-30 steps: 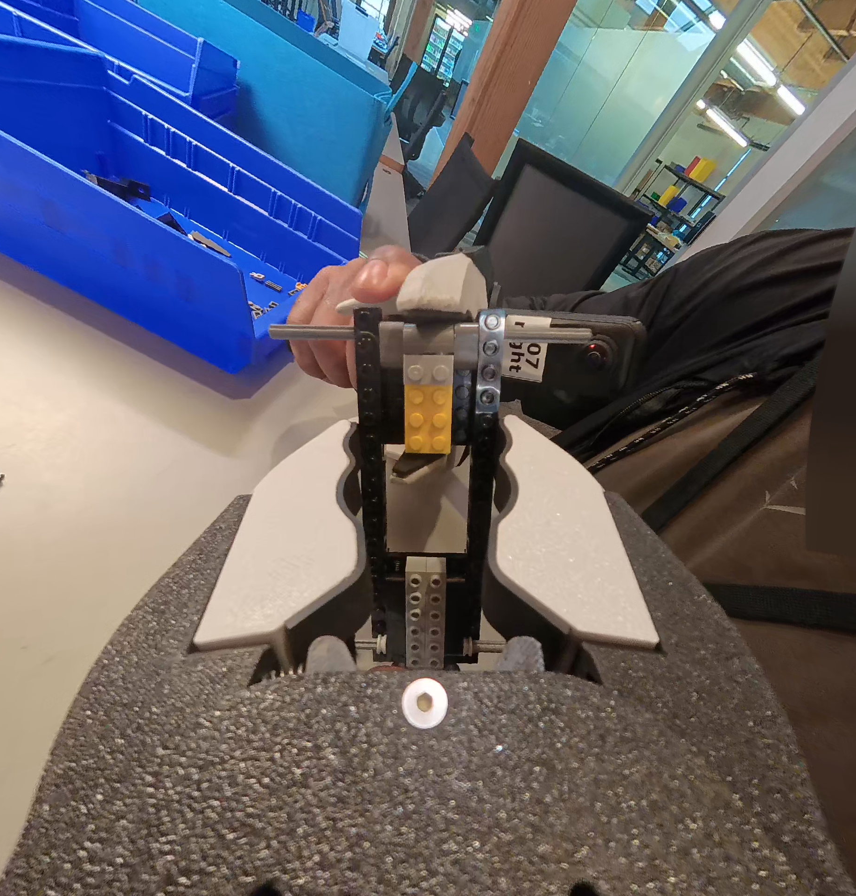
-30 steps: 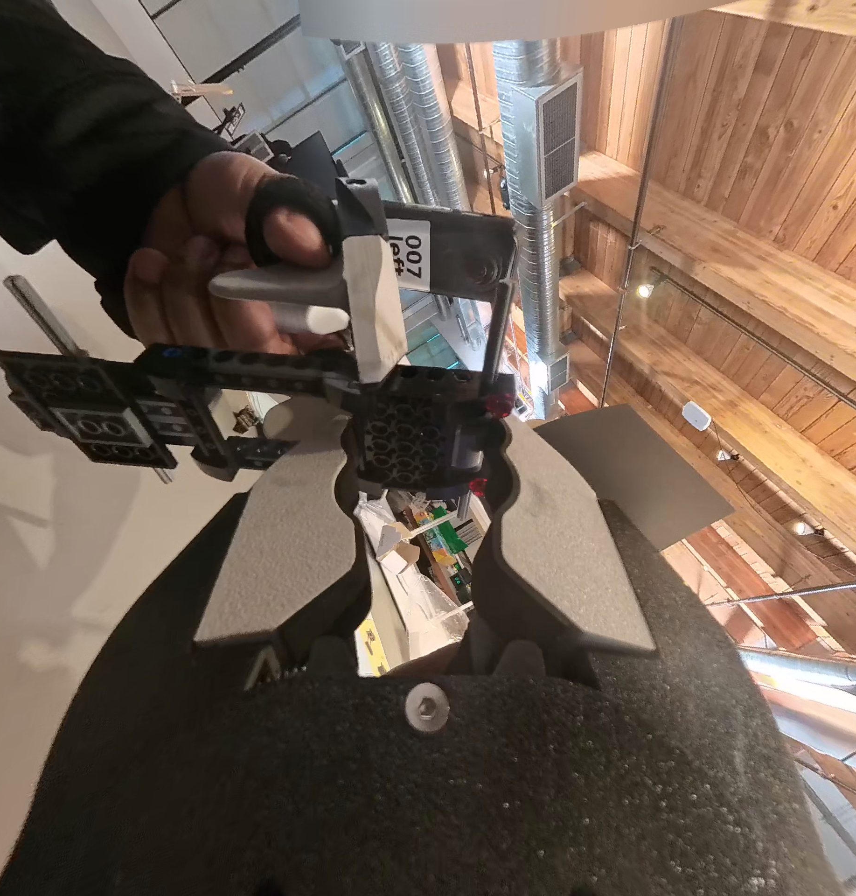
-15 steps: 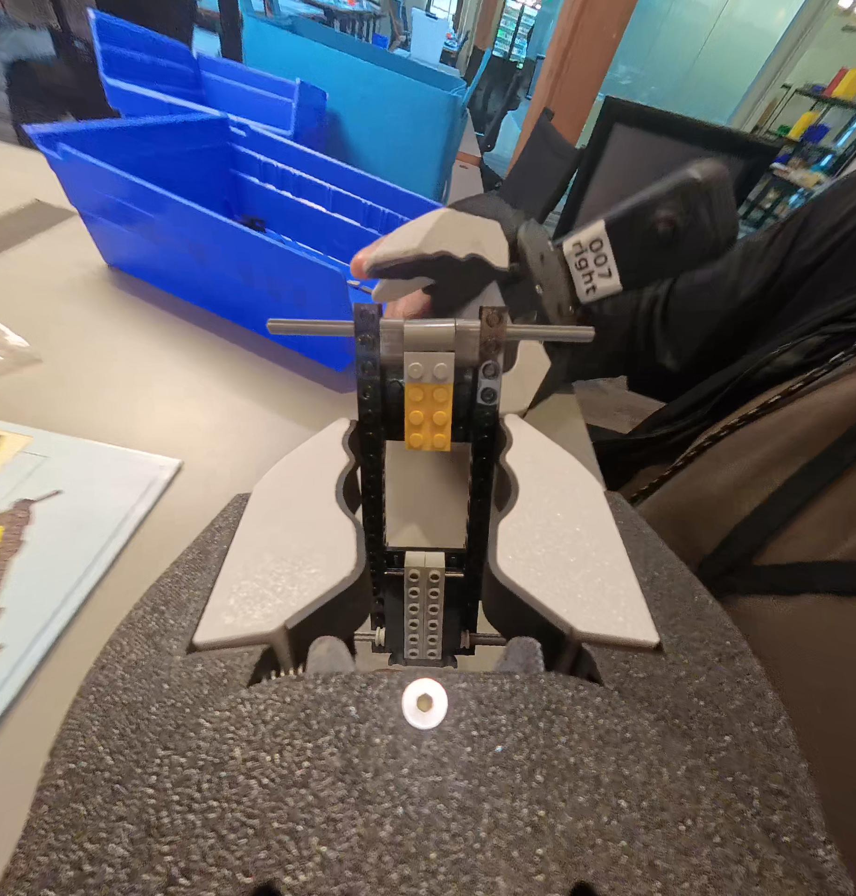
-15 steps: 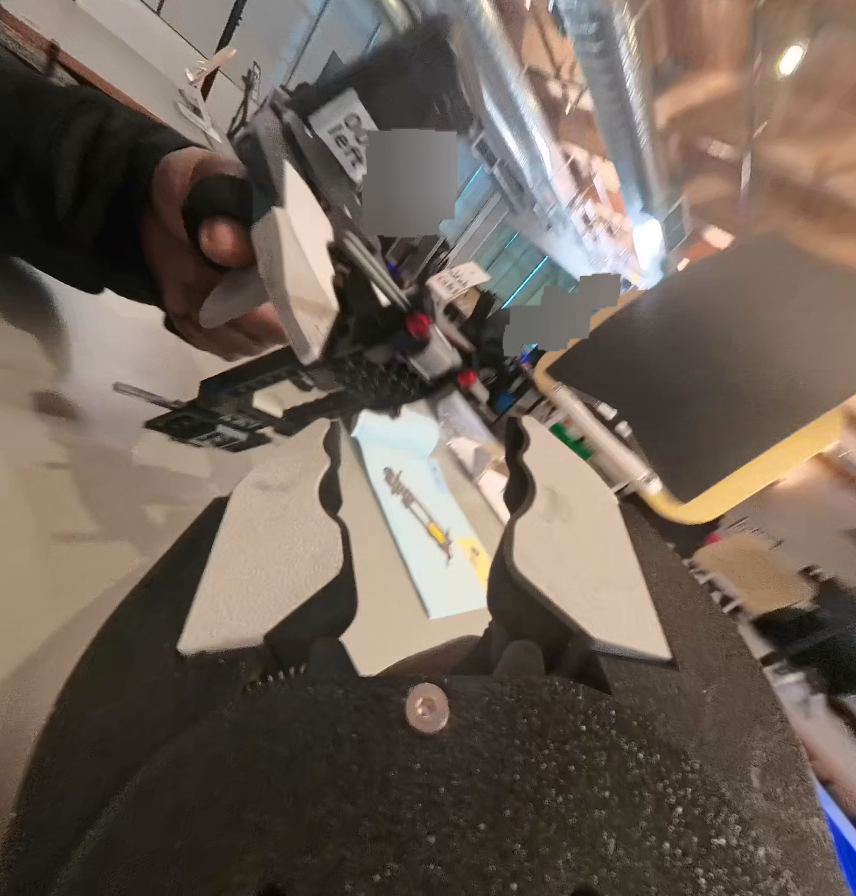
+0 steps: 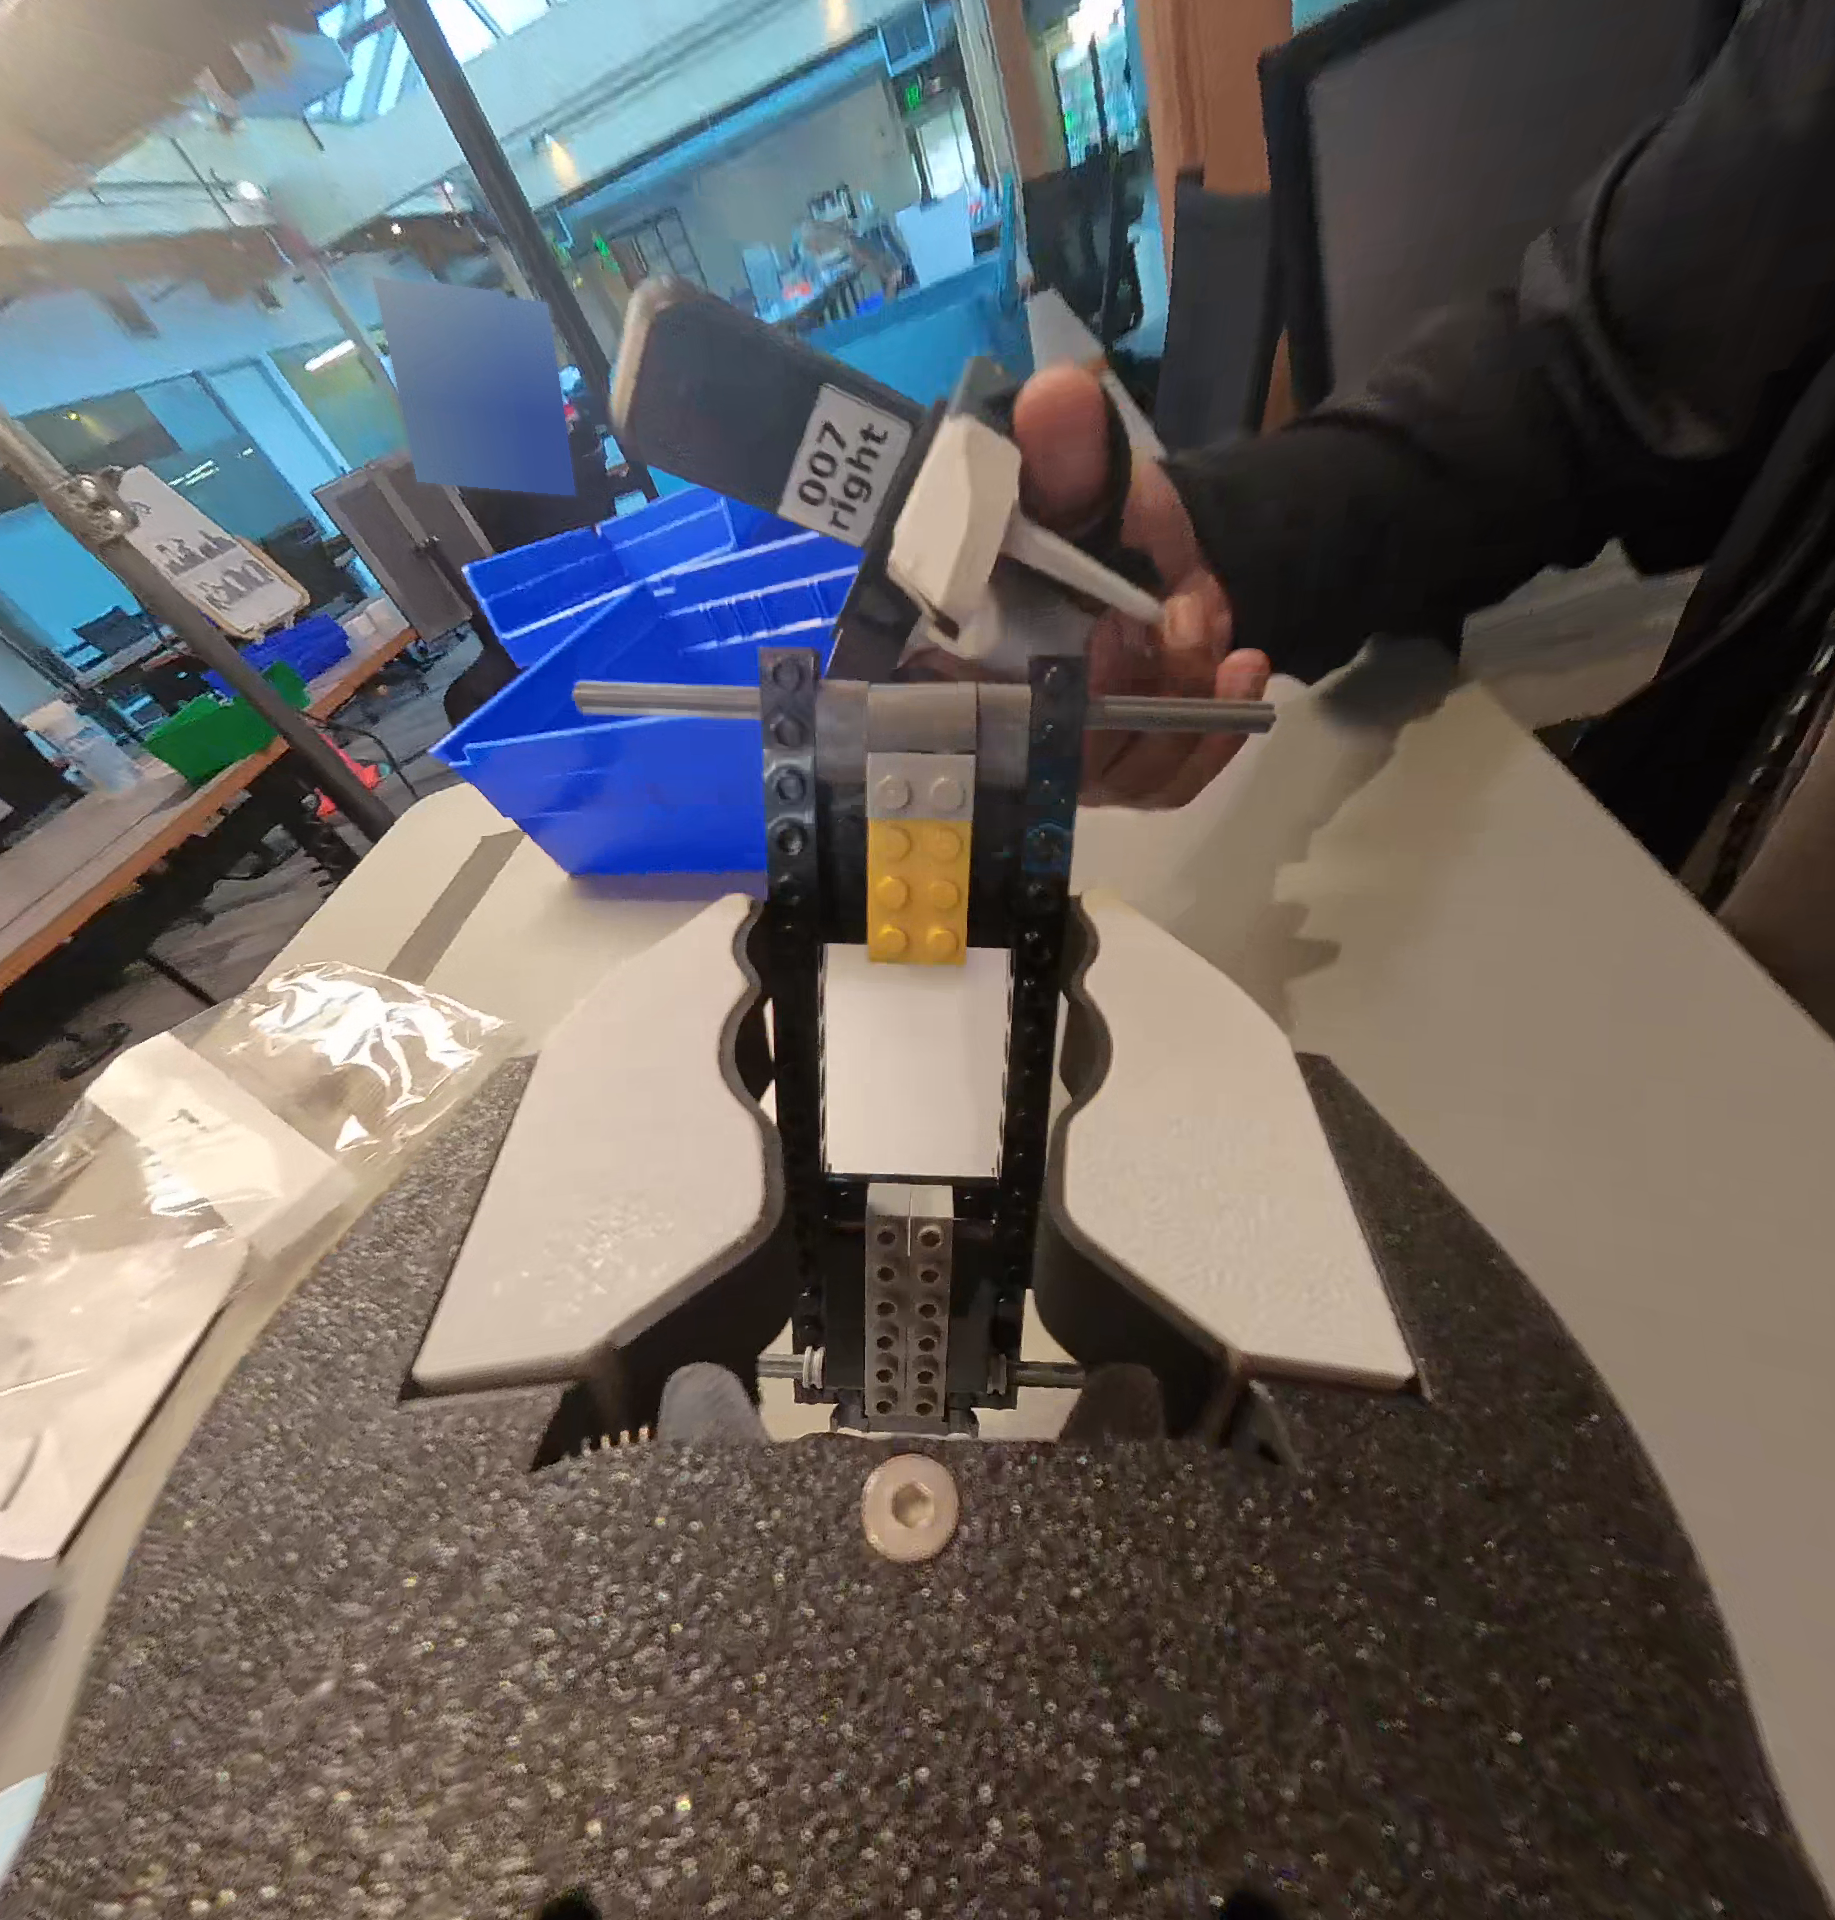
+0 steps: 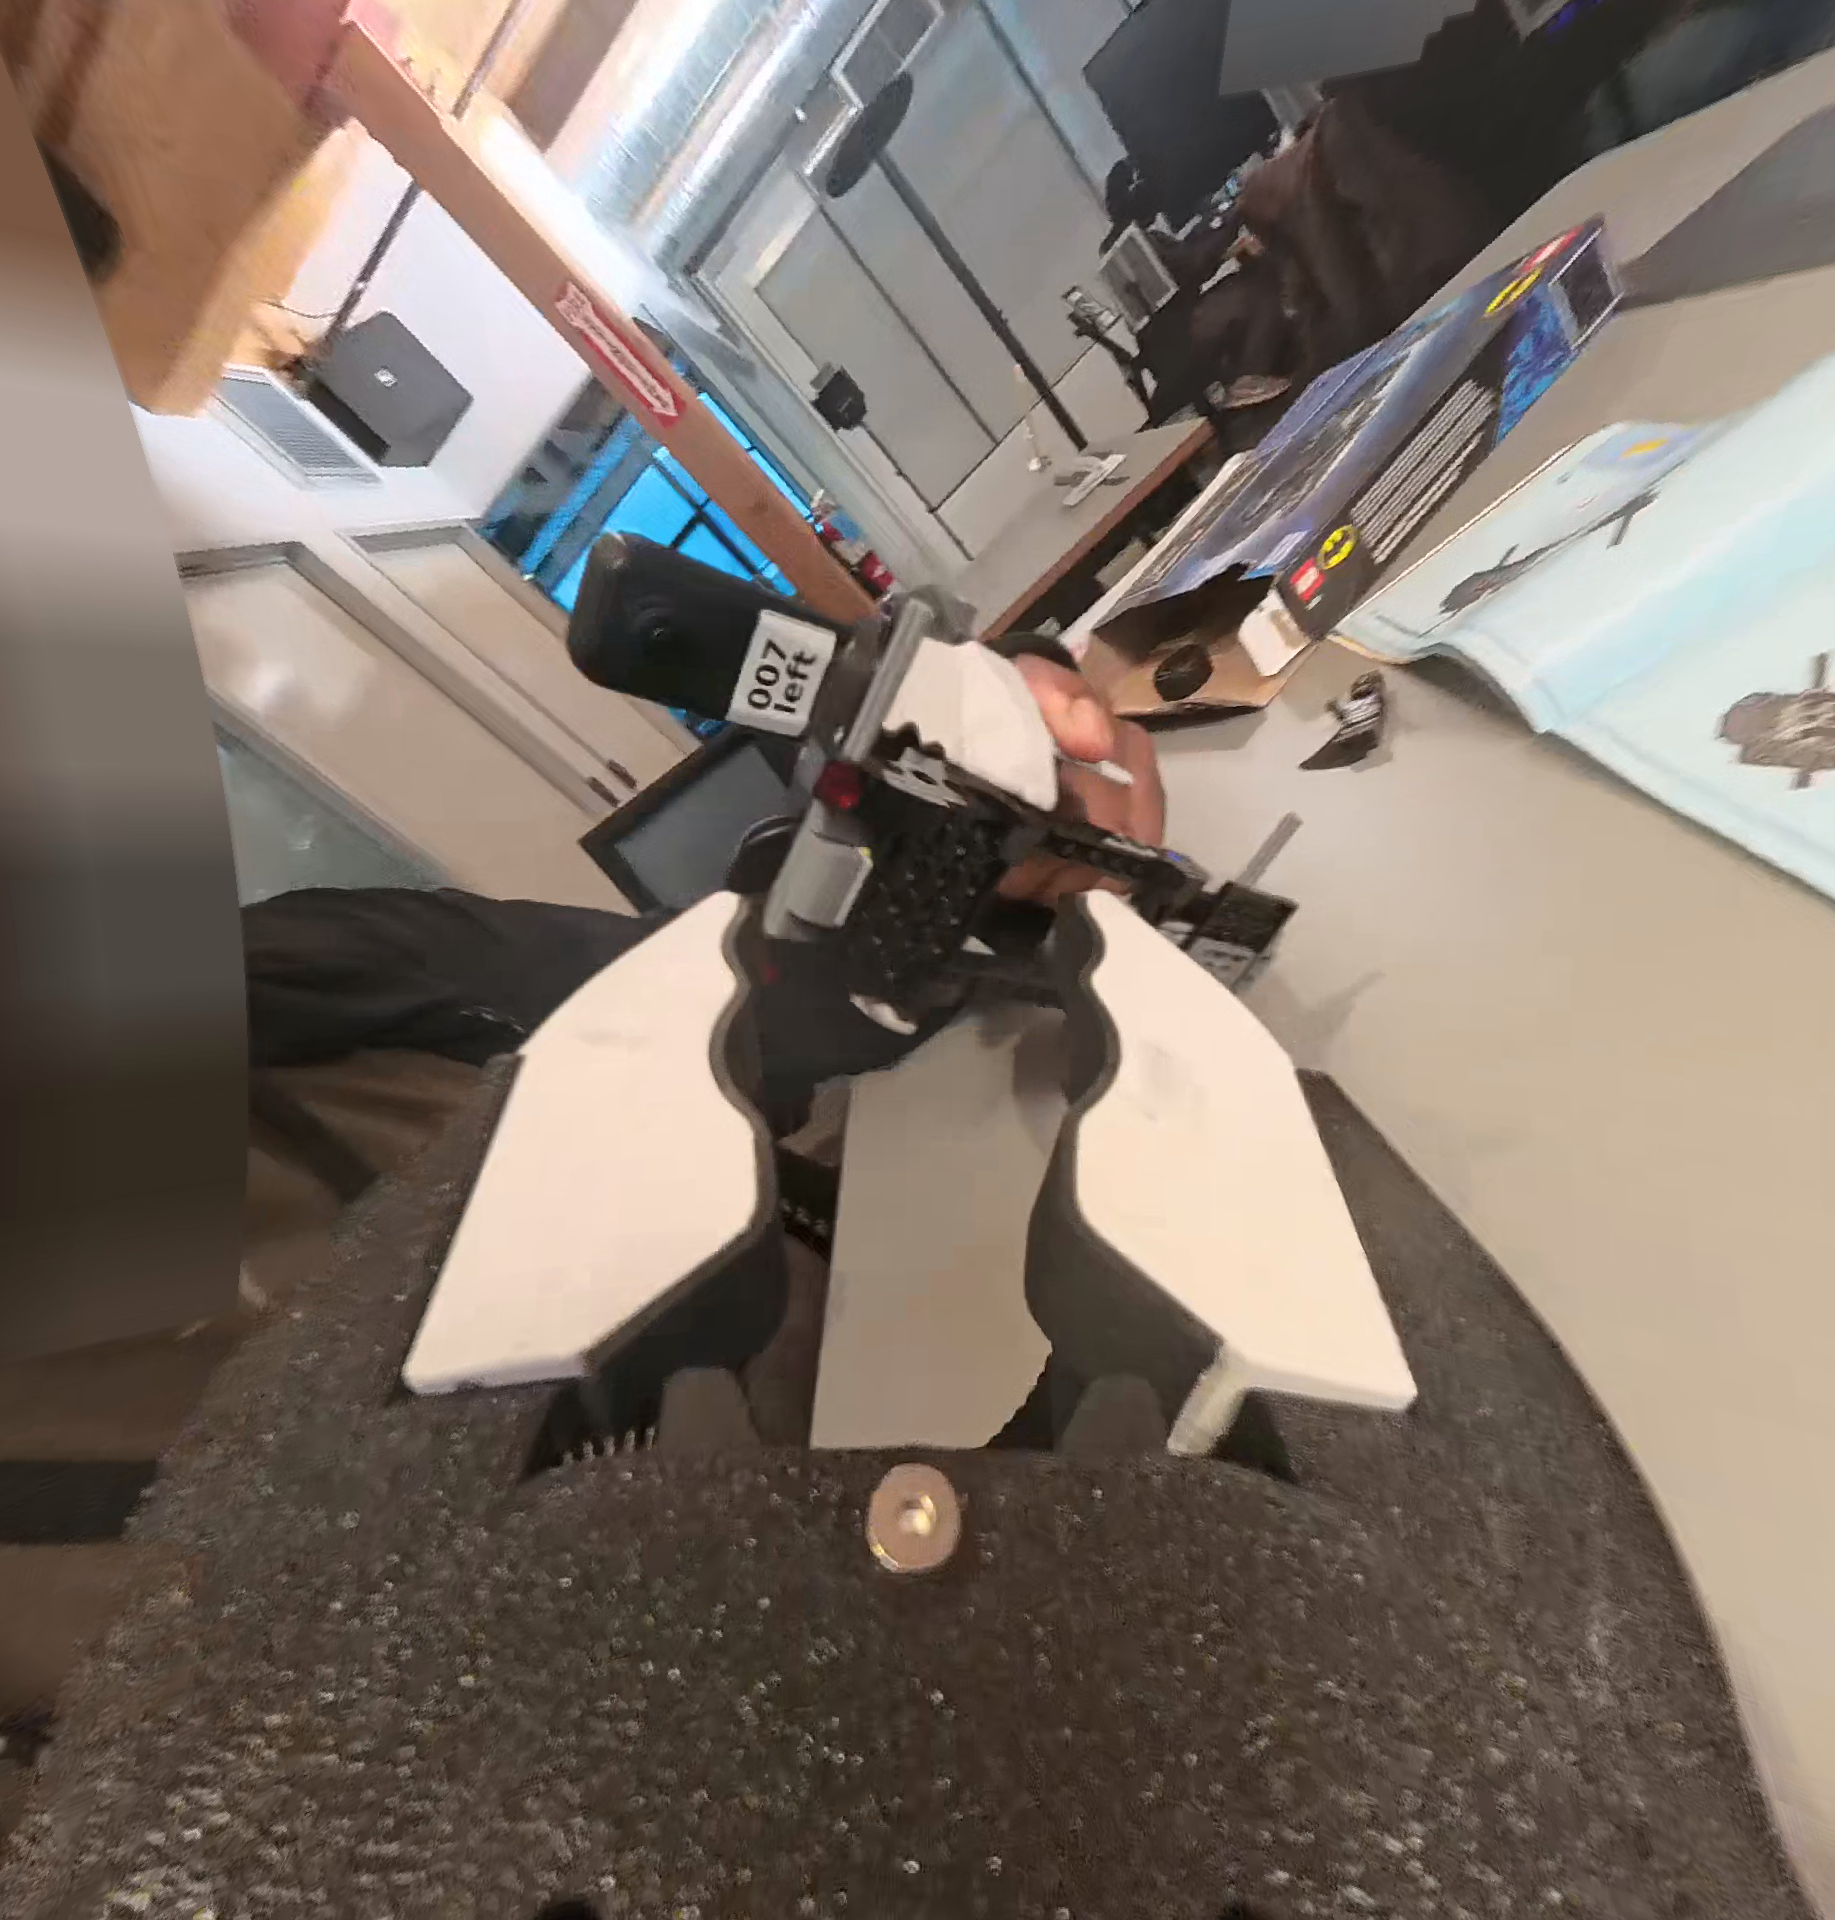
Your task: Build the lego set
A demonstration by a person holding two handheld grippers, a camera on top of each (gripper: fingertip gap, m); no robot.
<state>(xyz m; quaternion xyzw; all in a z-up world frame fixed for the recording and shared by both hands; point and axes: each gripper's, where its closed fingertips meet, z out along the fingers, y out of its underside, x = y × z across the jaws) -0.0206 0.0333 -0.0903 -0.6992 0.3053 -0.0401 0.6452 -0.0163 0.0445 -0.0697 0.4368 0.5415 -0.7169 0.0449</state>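
Observation:
My left gripper [image 5: 918, 935] is shut on a black brick frame [image 5: 1043, 1039]; both pads press its side beams. The frame carries a yellow brick [image 5: 918, 883], a grey plate above it, and a grey axle [image 5: 1183, 715] across the far end. It is held up above the pale table [image 5: 1495, 1018]. My right gripper [image 6: 913, 914] is open around the frame's studded black end [image 6: 923, 883], beside a grey piece with red pins. That end stands between the pads with a slim dark gap on each side. The right gripper also shows behind the axle in the left wrist view [image 5: 949, 540].
Blue bins [image 5: 632, 748] stand behind the frame. A clear plastic bag [image 5: 269, 1091] lies at the left. A printed box [image 6: 1412, 457], a pale blue booklet [image 6: 1671, 644] and a loose black piece [image 6: 1354, 717] lie on the table. A person's dark sleeve [image 5: 1515, 364] is at the right. My left and right fingertips are right by each other.
My right gripper let go of the frame's end, opened and pulled away. It has now come back around that end with narrower jaws. My left gripper swung round, still holding the frame.

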